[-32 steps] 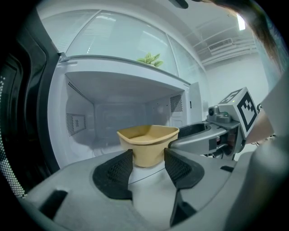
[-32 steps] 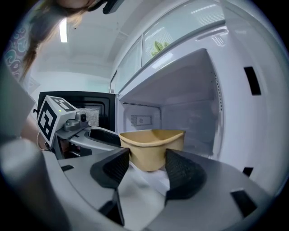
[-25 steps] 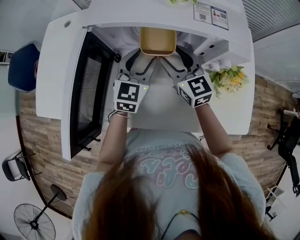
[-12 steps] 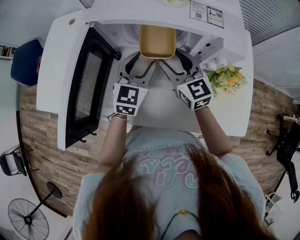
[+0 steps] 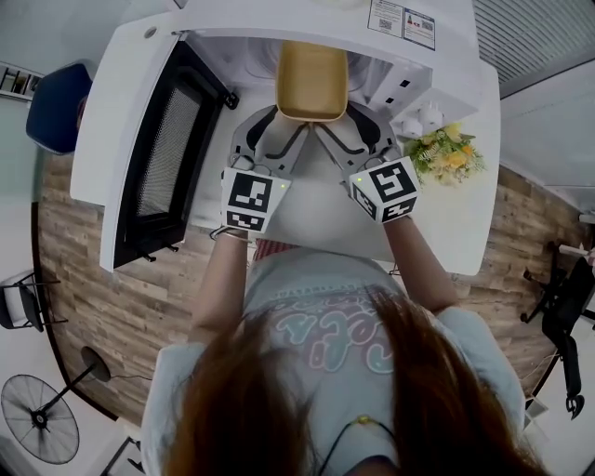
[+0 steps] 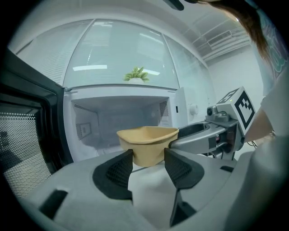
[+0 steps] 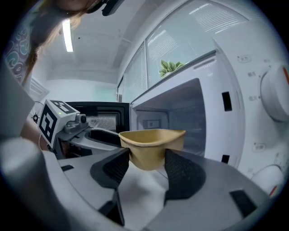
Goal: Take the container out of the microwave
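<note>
The container (image 5: pixel 312 79) looks light, thin-walled, slightly flexible — left gripper (image 6: pixel 148 153) and right gripper (image 7: pixel 147 154) fingers (image 7: pixel 180 173) clamp its tapered base; grip gently.

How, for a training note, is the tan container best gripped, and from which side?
Probably from the front, through the open door, at its near end: the container flares to a rim, so the left tongs and right tongs each pinch the wall under it.

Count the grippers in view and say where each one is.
2. The left gripper grips the container's near-left corner, the right gripper its near-right corner, before the open microwave. None looks hidden.
</note>
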The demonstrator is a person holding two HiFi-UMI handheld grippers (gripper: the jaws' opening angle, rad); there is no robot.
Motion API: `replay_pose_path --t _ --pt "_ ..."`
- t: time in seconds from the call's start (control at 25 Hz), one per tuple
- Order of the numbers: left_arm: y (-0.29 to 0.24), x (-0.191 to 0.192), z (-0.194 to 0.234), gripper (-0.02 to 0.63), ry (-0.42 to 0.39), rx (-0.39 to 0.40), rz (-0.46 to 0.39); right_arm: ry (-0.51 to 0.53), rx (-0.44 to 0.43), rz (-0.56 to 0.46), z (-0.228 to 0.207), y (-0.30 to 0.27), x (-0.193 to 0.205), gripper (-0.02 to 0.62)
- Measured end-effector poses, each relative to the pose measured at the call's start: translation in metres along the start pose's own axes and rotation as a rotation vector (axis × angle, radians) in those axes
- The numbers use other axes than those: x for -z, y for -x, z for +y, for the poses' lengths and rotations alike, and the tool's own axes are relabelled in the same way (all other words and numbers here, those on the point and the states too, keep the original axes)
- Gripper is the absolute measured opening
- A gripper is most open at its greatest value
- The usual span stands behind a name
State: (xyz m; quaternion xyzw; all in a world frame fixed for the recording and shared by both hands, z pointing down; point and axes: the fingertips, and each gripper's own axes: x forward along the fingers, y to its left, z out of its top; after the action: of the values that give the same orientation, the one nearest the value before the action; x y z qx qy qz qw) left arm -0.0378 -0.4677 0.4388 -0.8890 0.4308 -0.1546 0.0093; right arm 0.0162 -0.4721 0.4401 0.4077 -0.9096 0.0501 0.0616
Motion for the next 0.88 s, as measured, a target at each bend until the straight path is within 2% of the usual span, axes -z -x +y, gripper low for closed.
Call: replay_pose_path --t 0.52,0.88 --pt "0.026 -0.005 -0.031 0.218 -0.003 -0.09 0.007 0.024 -0.094 -0.005 0.015 0.032 0.0 0.244" --pt "0.04 -0.012 -0.042 0.218 -0.002 -0.088 -0.022 0.043 -0.089 -0.016 0.025 0.048 -0.007 0.244"
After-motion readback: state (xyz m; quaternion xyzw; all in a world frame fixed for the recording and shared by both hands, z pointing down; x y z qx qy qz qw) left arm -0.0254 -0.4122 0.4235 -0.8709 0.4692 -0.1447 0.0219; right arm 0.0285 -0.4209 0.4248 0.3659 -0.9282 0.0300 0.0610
